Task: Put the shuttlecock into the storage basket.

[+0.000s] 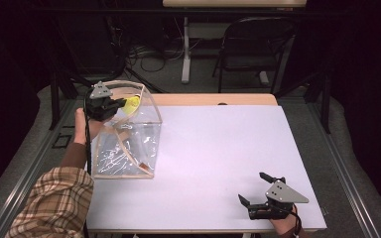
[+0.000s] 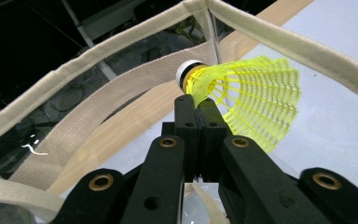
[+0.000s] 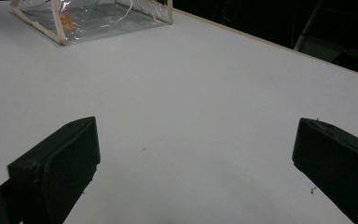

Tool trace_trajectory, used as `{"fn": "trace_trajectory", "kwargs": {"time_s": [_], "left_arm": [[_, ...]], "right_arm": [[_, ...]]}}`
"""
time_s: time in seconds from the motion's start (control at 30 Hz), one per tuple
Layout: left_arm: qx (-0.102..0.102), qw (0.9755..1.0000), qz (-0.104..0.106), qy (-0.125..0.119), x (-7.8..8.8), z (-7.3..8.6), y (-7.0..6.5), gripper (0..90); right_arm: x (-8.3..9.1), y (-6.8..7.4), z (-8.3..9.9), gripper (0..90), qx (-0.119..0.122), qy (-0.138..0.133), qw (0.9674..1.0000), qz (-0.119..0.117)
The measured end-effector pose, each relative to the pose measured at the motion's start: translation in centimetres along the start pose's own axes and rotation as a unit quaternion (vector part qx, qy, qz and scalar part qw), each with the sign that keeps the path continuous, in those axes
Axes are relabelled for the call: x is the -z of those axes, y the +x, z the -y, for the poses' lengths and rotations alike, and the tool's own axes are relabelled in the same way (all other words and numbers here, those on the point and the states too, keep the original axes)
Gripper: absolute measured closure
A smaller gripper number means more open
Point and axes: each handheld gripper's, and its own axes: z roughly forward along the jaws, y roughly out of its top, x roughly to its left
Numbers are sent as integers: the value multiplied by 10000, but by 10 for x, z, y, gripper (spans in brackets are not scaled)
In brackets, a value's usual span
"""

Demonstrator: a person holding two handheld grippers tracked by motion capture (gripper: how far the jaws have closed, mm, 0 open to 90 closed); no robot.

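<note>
A yellow mesh shuttlecock (image 2: 247, 95) with a white cork tip is pinched by the edge of its skirt in my left gripper (image 2: 199, 105), whose jaws are pressed together on it. The left gripper (image 1: 121, 104) hangs over the open top of a clear plastic bag (image 1: 129, 141) with cream fabric trim (image 2: 121, 51), where the shuttlecock (image 1: 132, 103) appears as a yellow spot. My right gripper (image 1: 250, 187) rests near the table's front right corner. Its jaws stand wide apart with nothing between them, and its fingers (image 3: 56, 165) frame bare white table.
The white table top (image 1: 218, 148) has a wooden strip along its far edge. A folding chair (image 1: 253, 44) and a table leg with cables stand beyond it. A cream strap (image 2: 116, 112) crosses inside the bag. The bag's corner (image 3: 88, 21) lies far from the right gripper.
</note>
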Motion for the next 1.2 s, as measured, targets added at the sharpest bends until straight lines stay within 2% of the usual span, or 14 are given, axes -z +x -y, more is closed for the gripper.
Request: {"fn": "trace_trajectory", "kwargs": {"time_s": [0.43, 0.7, 0.9, 1.07, 1.1, 1.2], "left_arm": [[143, 9997, 82, 172, -13, 11, 3, 892], [167, 9993, 134, 323, -21, 13, 4, 891], [85, 9988, 149, 454, -25, 13, 4, 891], [124, 9983, 163, 545, -29, 14, 4, 889], [132, 9983, 116, 559, -30, 14, 5, 883], [324, 9983, 42, 479, -30, 13, 7, 723]], "right_arm": [[0, -1, 0, 2, -7, -1, 10000, 22], [1, -1, 0, 2, 2, 9, 10000, 29], [1, -1, 0, 2, 16, 15, 10000, 27], [0, -1, 0, 2, 11, 20, 10000, 19], [0, -1, 0, 2, 9, 33, 10000, 12], [0, 0, 0, 2, 19, 27, 10000, 9]]}}
